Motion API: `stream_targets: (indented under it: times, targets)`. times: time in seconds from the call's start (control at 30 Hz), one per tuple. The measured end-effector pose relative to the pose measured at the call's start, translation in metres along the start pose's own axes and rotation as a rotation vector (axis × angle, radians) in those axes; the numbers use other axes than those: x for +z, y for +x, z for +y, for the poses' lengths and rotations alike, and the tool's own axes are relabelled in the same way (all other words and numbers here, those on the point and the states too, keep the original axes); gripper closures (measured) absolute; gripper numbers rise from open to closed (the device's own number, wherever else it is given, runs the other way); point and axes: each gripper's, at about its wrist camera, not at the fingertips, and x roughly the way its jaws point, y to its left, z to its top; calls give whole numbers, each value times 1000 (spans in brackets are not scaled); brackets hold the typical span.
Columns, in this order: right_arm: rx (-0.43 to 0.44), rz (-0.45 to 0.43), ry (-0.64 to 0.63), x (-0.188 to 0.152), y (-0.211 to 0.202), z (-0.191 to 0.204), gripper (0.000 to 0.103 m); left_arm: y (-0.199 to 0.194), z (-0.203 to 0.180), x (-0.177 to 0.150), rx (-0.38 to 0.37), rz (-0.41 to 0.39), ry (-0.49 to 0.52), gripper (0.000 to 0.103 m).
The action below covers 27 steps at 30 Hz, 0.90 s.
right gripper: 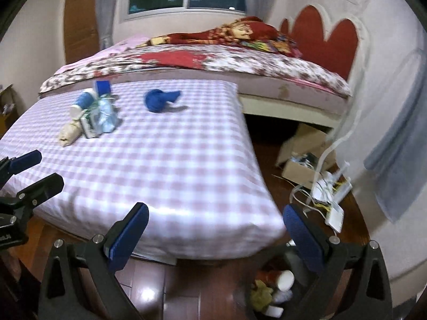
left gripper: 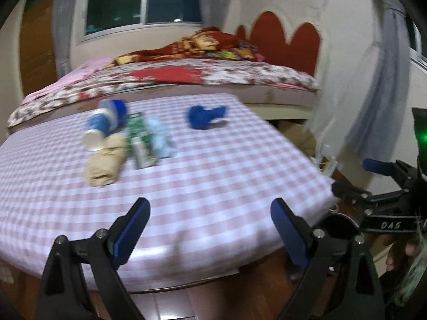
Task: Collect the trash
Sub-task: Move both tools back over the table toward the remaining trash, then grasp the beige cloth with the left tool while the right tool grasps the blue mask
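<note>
A pink checked mattress (left gripper: 200, 186) (right gripper: 173, 160) holds a heap of trash: a blue-and-white paper cup (left gripper: 97, 129) (right gripper: 80, 104), a beige crumpled wad (left gripper: 105, 160) (right gripper: 70, 132), a green-white wrapper (left gripper: 138, 138) (right gripper: 89, 125) and a pale blue wrapper (left gripper: 160, 138) (right gripper: 106, 116). A blue crumpled piece (left gripper: 204, 116) (right gripper: 160, 100) lies apart to the right. My left gripper (left gripper: 210, 229) hangs open over the mattress's near edge, holding nothing. My right gripper (right gripper: 216, 236) is open too, at the near right corner. A bin (right gripper: 275, 290) with trash inside sits on the floor below it.
Behind stands a bed (left gripper: 186, 77) (right gripper: 213, 61) with floral sheets and a red blanket. A cardboard box (right gripper: 307, 149), cables and a white power strip (right gripper: 331, 200) lie on the wooden floor at the right. Grey curtains (left gripper: 373, 93) hang there.
</note>
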Motion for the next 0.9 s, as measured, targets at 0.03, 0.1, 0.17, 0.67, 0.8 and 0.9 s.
stream_targets:
  times: [0.03,0.1,0.17,0.67,0.8,0.9]
  targets:
    - [13,-2,-10,4,3,8,1,-1,12,-1,21,0,-13,11]
    - [39,-2,-30,12,10,24,1,-3,32,-2,58,-3,-32,11]
    - [59,1,-48,20,17,40,1,-4,51,-3,93,-3,-50,11]
    - [205,15,-84,79,84,103,19,60,135,18,163,68,-122,24]
    - [239,38,-107,92,116,114,26,88,143,28,146,96,-124,32]
    - [271,55,-113,103,140,122,30,105,149,34,144,111,-126,35]
